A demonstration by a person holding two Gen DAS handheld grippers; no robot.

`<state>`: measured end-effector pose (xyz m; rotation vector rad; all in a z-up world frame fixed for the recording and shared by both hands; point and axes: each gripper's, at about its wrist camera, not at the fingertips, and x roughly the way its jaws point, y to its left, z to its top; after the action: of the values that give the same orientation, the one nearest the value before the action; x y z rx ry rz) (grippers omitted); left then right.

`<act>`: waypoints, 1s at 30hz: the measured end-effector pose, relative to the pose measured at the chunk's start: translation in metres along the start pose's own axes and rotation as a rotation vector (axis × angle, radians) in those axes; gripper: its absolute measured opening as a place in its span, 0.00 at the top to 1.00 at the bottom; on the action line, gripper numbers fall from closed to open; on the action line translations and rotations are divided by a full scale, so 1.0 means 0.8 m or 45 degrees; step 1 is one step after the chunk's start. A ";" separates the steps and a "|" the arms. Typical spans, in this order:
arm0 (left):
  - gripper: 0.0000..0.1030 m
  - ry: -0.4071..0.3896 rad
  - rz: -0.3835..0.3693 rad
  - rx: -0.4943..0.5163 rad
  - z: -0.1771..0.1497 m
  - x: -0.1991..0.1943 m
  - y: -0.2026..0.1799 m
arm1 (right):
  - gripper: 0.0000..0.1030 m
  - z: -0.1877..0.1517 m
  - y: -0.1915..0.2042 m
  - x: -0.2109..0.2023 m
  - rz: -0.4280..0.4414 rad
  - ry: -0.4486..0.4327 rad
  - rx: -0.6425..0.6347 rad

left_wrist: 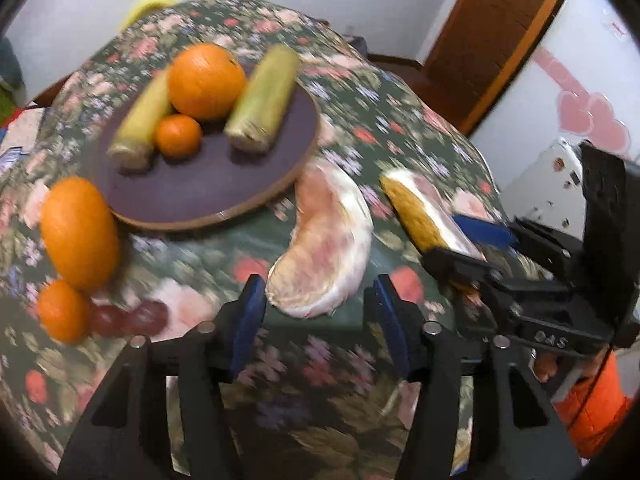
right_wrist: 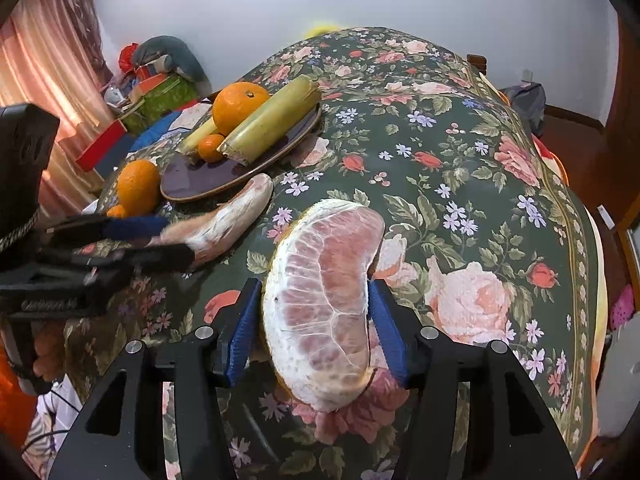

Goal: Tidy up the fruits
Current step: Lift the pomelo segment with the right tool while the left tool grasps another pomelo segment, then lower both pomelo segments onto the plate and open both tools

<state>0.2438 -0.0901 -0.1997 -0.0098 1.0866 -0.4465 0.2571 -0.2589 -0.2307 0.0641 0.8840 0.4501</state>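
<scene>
A purple plate (left_wrist: pixel 208 184) (right_wrist: pixel 208 178) holds a large orange (left_wrist: pixel 206 80), a small mandarin (left_wrist: pixel 178 136) and two sugarcane pieces (left_wrist: pixel 264 98). A peeled pomelo segment (left_wrist: pixel 324 252) (right_wrist: pixel 228 220) lies on the floral cloth just in front of the plate. My left gripper (left_wrist: pixel 318 312) is open, its jaws on either side of this segment's near end. My right gripper (right_wrist: pixel 314 316) is shut on a second pomelo segment with rind (right_wrist: pixel 324 300) (left_wrist: pixel 424 212) and holds it above the cloth, right of the first.
An orange (left_wrist: pixel 80 232), a mandarin (left_wrist: pixel 62 312) and red grapes (left_wrist: pixel 128 318) lie on the cloth left of the plate. The floral-covered table (right_wrist: pixel 460 200) extends right and back. Boxes and clutter (right_wrist: pixel 156 88) stand beyond its far left edge.
</scene>
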 end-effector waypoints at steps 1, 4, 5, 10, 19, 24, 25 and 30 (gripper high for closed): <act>0.48 -0.008 0.018 0.015 -0.002 -0.001 -0.004 | 0.49 -0.001 0.000 -0.001 -0.005 -0.001 -0.005; 0.48 -0.035 0.045 0.023 0.002 -0.006 -0.008 | 0.49 -0.002 0.001 -0.002 -0.016 -0.001 -0.017; 0.48 -0.047 0.059 0.024 0.006 -0.008 -0.008 | 0.49 -0.002 0.000 -0.002 -0.014 0.000 -0.017; 0.48 -0.039 0.058 0.032 0.028 0.005 -0.009 | 0.49 0.001 -0.001 0.006 -0.023 -0.007 -0.017; 0.48 -0.022 0.078 0.045 0.046 0.042 -0.019 | 0.54 -0.001 -0.009 0.000 -0.016 -0.043 0.017; 0.59 -0.044 0.096 0.051 0.048 0.043 -0.020 | 0.54 0.000 -0.015 -0.010 -0.023 -0.063 0.031; 0.59 -0.046 0.087 0.046 0.047 0.041 -0.020 | 0.54 0.000 -0.016 -0.012 -0.028 -0.070 0.032; 0.60 -0.053 0.074 0.022 0.037 0.027 -0.017 | 0.54 0.005 -0.016 -0.023 -0.036 -0.102 0.031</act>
<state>0.2728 -0.1167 -0.2010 0.0273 1.0395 -0.4016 0.2548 -0.2773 -0.2176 0.0916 0.8106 0.4077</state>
